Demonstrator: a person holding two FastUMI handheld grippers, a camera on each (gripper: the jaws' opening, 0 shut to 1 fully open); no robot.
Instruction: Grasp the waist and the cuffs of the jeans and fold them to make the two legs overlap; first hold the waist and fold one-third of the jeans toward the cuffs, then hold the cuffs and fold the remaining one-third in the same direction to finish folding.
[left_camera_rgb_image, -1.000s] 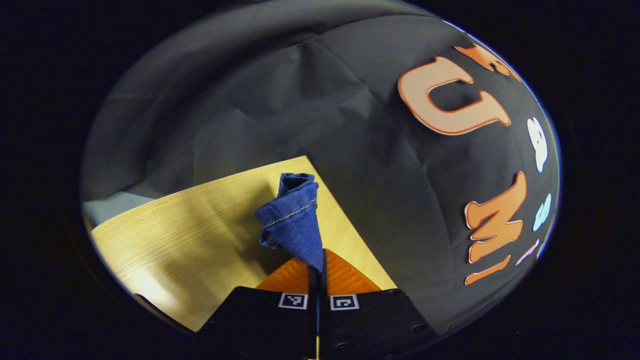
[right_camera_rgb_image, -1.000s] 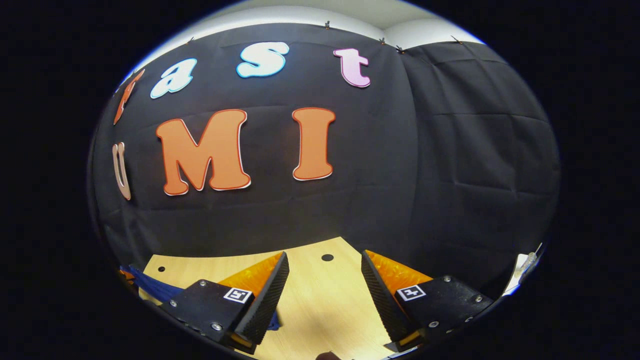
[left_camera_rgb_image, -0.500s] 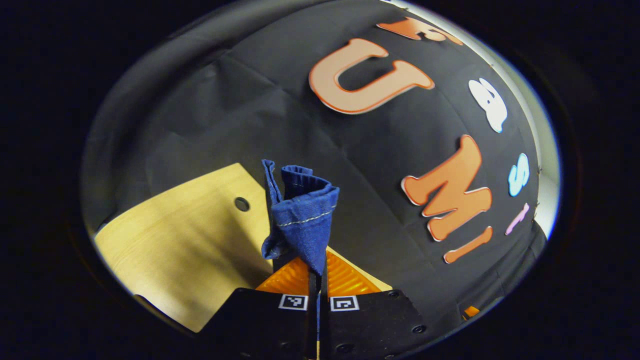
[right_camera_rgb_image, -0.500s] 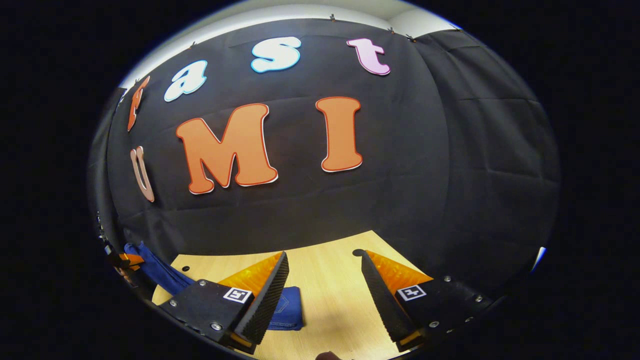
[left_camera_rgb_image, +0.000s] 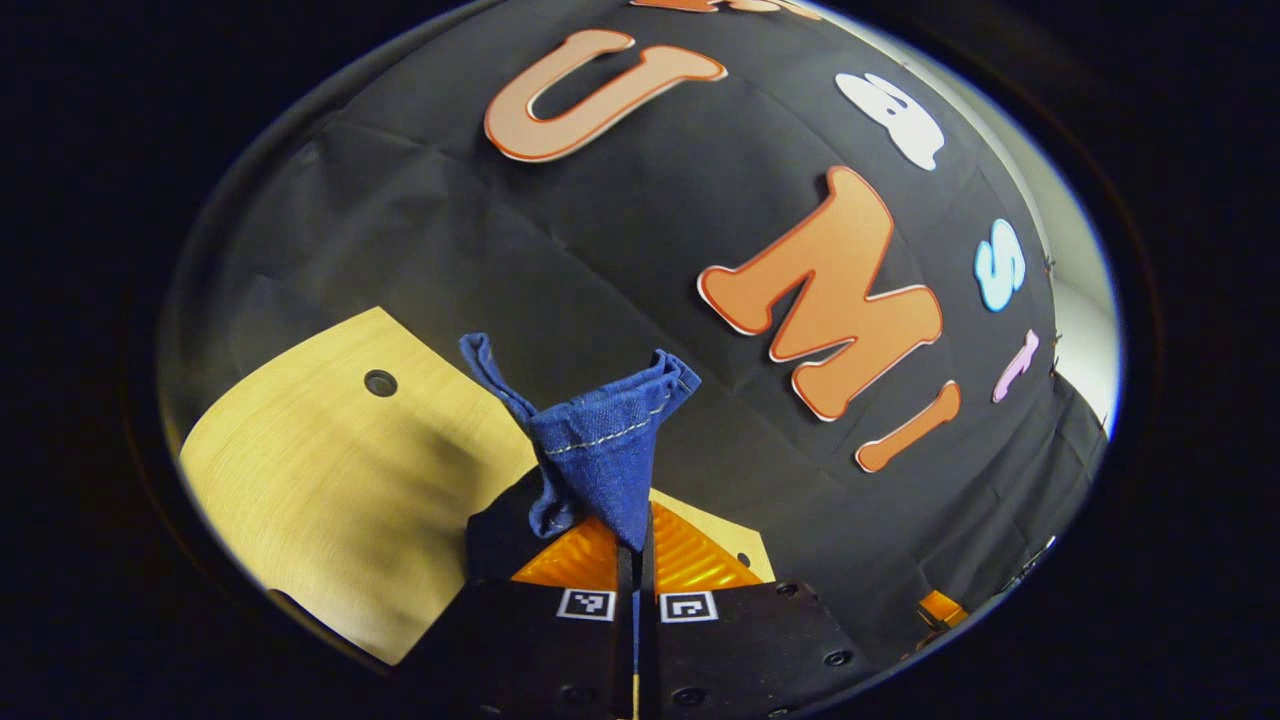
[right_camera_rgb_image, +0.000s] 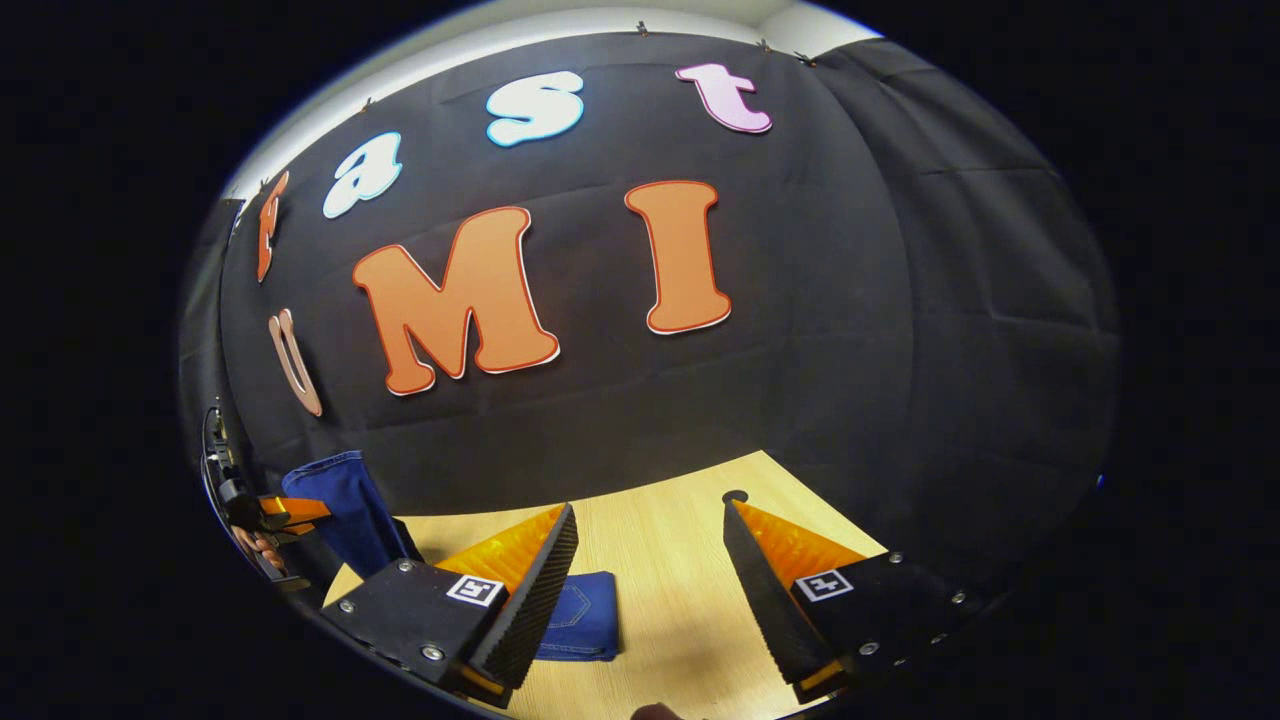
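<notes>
Left gripper view: left gripper fingers pinch jeans; right gripper view: right gripper spread above the wooden surface, denim at 7 o'clock.

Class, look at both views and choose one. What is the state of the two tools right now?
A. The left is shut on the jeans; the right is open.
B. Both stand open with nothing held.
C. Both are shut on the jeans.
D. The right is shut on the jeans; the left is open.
A: the left tool has its fingers closed on a bunch of the jeans, while the right tool stands wide open over the table.
</notes>
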